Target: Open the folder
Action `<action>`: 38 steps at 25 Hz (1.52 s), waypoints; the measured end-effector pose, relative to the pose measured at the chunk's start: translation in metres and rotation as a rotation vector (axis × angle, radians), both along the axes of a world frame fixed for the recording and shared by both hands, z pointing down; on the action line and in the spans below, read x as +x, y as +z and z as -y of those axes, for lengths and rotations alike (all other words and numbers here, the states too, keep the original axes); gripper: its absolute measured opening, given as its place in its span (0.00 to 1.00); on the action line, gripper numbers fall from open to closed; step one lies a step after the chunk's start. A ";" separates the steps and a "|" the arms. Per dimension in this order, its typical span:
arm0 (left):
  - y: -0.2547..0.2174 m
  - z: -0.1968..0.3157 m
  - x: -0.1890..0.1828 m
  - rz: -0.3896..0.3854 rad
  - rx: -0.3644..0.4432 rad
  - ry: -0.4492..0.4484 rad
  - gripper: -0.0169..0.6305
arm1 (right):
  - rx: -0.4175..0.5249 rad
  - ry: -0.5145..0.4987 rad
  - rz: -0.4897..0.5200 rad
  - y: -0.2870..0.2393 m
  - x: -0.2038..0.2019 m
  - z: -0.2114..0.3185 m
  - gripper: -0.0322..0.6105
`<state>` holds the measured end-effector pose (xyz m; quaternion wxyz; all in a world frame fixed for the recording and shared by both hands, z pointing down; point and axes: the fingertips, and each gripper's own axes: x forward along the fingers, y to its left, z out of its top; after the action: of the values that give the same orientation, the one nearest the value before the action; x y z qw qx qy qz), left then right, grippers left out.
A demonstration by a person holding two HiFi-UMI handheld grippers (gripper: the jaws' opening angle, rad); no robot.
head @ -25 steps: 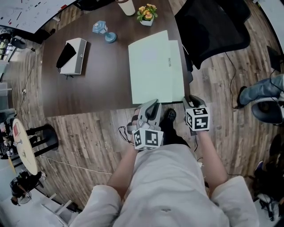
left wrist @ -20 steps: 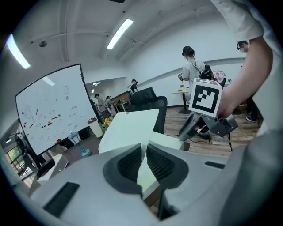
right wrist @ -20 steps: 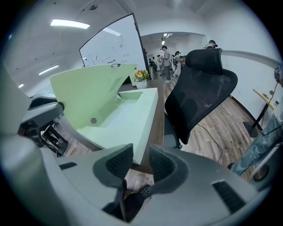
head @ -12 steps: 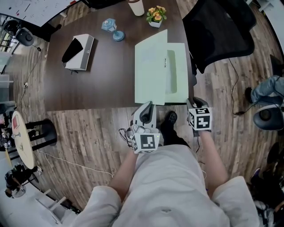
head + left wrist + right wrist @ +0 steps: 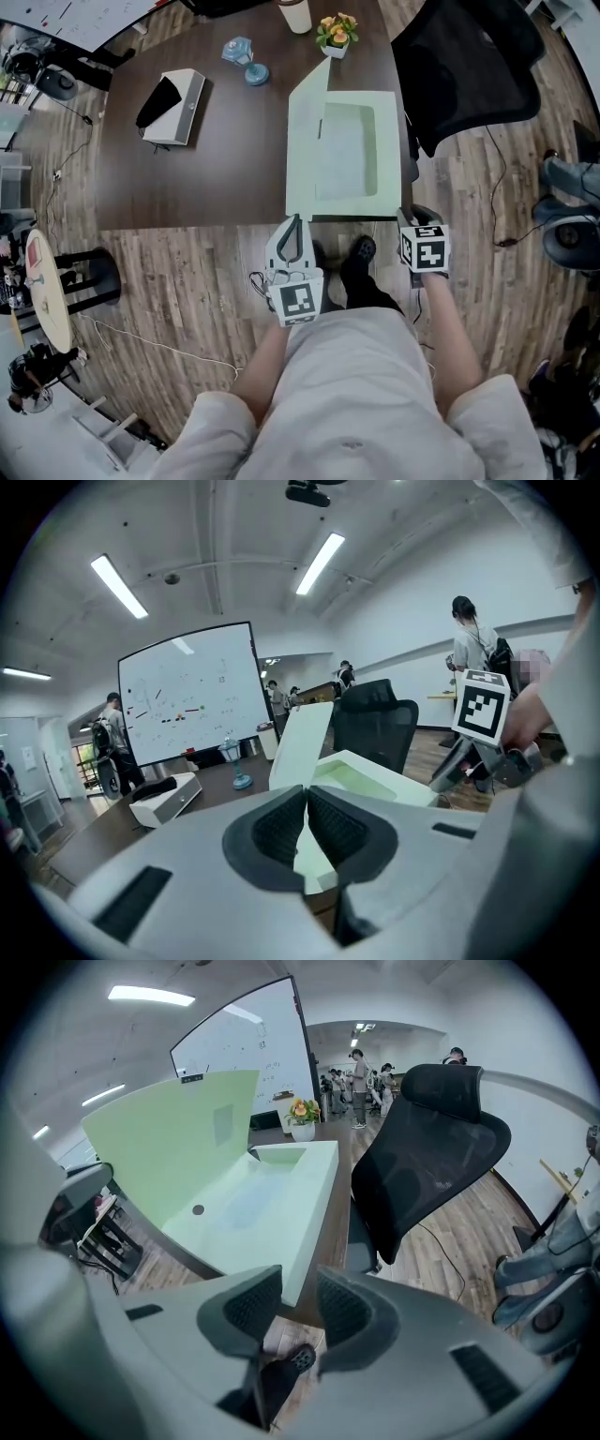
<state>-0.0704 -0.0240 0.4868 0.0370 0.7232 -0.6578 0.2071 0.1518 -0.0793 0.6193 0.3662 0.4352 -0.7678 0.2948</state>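
Ahead of the left tongs (image 5: 293, 221), head view, the folder (image 5: 349, 155) lies half open. Left gripper view: jaws, just closing, pinch its cover (image 5: 302, 742) to raise it. Right gripper view: the right tongs (image 5: 298, 1309) gape at its near corner, probably steadying.

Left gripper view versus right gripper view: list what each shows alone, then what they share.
Left gripper view only: the white box with a black item on it, the small blue ornament and the right gripper. Right gripper view only: the potted orange flowers and the dark round stud inside the folder. Both: the pale green folder with its cover raised, the black mesh chair and the whiteboard.
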 end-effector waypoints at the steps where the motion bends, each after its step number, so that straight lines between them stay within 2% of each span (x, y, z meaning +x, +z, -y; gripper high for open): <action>1: -0.001 -0.001 -0.006 -0.010 0.004 -0.023 0.05 | 0.000 -0.001 -0.001 0.000 0.000 0.000 0.24; 18: 0.019 -0.016 -0.085 -0.104 -0.044 -0.284 0.04 | 0.007 -0.004 -0.001 0.000 -0.002 -0.001 0.21; 23: 0.026 -0.018 -0.105 -0.111 -0.057 -0.340 0.04 | 0.004 -0.004 0.001 0.000 -0.003 -0.001 0.20; 29: 0.037 -0.019 -0.128 -0.162 -0.083 -0.408 0.04 | 0.012 -0.011 0.004 0.001 -0.004 0.000 0.19; 38: 0.054 -0.024 -0.158 -0.150 -0.127 -0.458 0.04 | 0.008 -0.003 0.002 -0.001 -0.004 -0.002 0.18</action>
<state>-0.2281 0.0004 0.5409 0.1770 0.5648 -0.7857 0.1797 0.1479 -0.0770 0.6187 0.3642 0.4352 -0.7701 0.2913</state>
